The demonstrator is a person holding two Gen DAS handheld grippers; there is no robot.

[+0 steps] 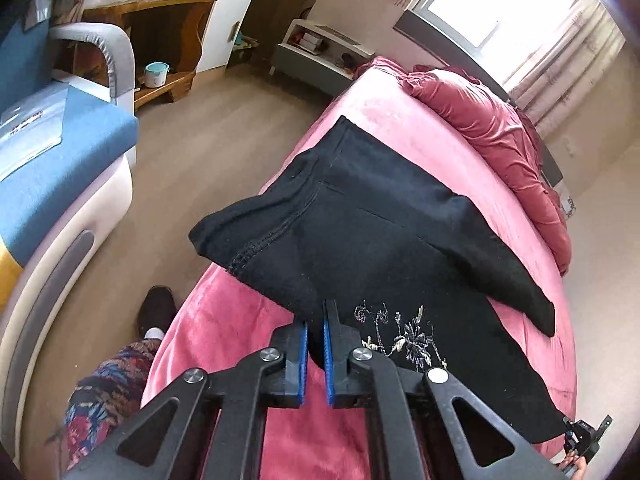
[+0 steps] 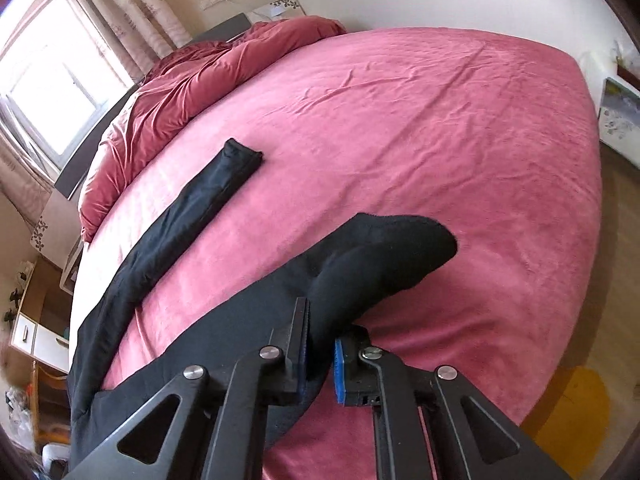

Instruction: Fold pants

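Note:
Black pants [image 1: 372, 224] lie on a pink bed [image 1: 224, 320], waist toward the bed's left edge, with pale floral embroidery [image 1: 404, 336] near me. My left gripper [image 1: 316, 328] is shut on the near waist edge of the pants. In the right wrist view one leg [image 2: 200, 208] lies flat, stretched toward the pillows. My right gripper [image 2: 320, 332] is shut on the other leg [image 2: 384, 252] near its cuff, and the cuff stands lifted above the bed [image 2: 440, 128]. The right gripper also shows at the lower right of the left wrist view [image 1: 584, 440].
A crumpled dark-red duvet [image 1: 496, 132] lies along the bed's head under a window [image 1: 500, 4]. A blue and white sofa [image 1: 60, 168] stands left of the bed across a wooden floor strip [image 1: 192, 148]. My patterned trouser leg and shoe [image 1: 156, 312] stand by the bed.

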